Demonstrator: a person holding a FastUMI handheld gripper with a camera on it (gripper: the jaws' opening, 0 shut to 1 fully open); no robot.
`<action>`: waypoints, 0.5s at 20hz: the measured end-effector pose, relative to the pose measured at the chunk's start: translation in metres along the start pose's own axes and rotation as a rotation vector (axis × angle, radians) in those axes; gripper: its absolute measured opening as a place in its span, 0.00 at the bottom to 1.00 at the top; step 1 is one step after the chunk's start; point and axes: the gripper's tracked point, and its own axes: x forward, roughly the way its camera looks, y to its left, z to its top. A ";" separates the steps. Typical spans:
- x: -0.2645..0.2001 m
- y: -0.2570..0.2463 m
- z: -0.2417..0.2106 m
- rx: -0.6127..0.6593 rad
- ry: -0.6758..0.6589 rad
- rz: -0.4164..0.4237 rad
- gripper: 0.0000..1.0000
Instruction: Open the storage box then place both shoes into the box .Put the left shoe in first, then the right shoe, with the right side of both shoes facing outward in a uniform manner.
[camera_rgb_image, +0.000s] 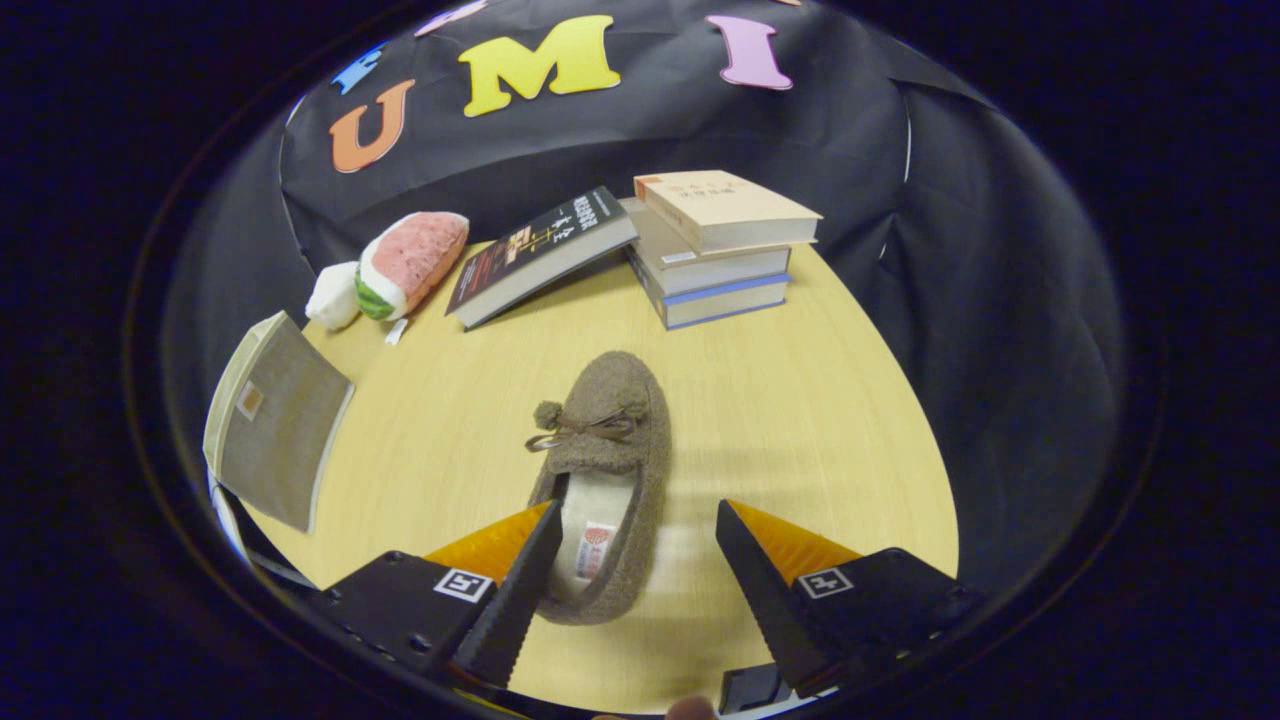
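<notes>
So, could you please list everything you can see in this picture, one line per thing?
slipper: one, brown and fuzzy with a bow and pale lining, lying on the table, heel end between the claw's fingers, toe pointing away.
storage box lid: one, beige-grey fabric flap, standing open to the left of the slipper.
plush toy: one, pink, green and white, at the far left of the table.
dark book: one, black cover, leaning against the stack.
stacked books: three, tan, grey and blue-edged, beyond the slipper.
table: one, light wood.
claw: one, open, fingers either side of the slipper's heel, not pressing.
</notes>
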 end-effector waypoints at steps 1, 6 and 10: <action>0.005 0.001 0.000 0.004 0.013 0.005 0.88; 0.021 0.002 -0.001 0.064 0.055 0.028 0.53; 0.032 0.000 -0.004 0.093 0.079 0.028 0.53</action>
